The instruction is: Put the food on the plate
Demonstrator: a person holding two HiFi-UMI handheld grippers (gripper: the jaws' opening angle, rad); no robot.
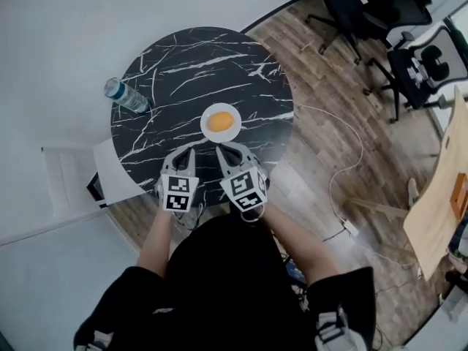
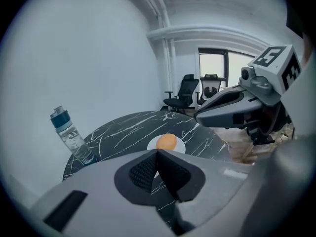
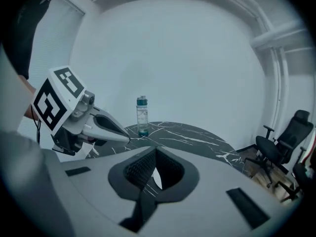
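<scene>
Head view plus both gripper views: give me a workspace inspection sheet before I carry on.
Surface: round black marble table, white veins.
Job's things: orange food sits on the white plate.
Clutter: water bottle upright near the table's edge.
Grippers: left gripper and right gripper both shut, empty, side by side short of the plate.
Cables: white cable runs over the wooden floor.
Surroundings: black office chairs, pale wooden desk.
</scene>
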